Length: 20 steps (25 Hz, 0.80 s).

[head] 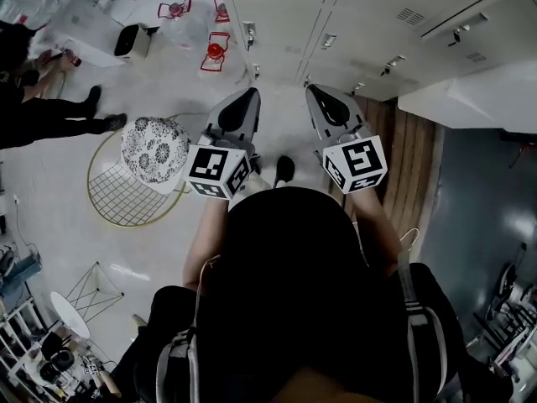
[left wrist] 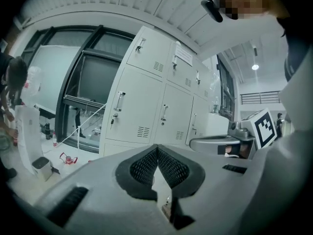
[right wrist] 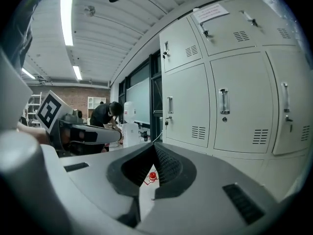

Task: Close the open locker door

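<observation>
1. Firstly, my left gripper (left wrist: 157,151) and my right gripper (right wrist: 154,148) both had their jaws pressed together at the tips, with nothing between.
2. Both pointed toward the lockers (head: 361,15) and touched none.
3. What I judged to be the open locker door (head: 470,99) stood out from the row on my front-right, so the right gripper was nearer.

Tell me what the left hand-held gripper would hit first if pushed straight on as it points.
Probably a closed lower locker door, near its handle: the left hand-held gripper, jaws together and empty, aims at it. Nothing shows in between, though depth is hard to judge.
</observation>
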### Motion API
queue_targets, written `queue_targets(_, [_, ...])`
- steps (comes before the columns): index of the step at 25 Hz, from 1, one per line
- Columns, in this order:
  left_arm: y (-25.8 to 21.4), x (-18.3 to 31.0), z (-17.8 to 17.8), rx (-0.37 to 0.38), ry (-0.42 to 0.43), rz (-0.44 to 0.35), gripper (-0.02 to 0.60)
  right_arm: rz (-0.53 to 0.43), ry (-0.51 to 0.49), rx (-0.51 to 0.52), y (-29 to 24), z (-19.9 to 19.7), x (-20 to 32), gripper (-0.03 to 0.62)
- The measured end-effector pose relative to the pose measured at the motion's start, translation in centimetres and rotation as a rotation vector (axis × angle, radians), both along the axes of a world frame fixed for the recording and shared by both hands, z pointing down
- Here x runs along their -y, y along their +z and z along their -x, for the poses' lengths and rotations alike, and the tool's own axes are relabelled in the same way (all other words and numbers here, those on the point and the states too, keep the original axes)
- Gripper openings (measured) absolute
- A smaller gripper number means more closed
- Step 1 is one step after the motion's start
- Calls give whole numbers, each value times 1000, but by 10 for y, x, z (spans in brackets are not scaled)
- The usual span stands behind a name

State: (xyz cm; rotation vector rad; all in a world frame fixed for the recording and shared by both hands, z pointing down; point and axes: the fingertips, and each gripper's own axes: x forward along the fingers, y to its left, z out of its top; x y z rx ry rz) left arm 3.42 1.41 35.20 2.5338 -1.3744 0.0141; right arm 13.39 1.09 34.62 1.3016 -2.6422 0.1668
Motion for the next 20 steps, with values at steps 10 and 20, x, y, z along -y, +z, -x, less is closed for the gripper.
queue_targets(10, [1,-5,-18,34,47,5,17,-7,28,27,-4,-13,-5,3])
queue_targets(20, [-3,-8,-21,46,46,-15,17,-6,5,29,-7,-11,-8,3])
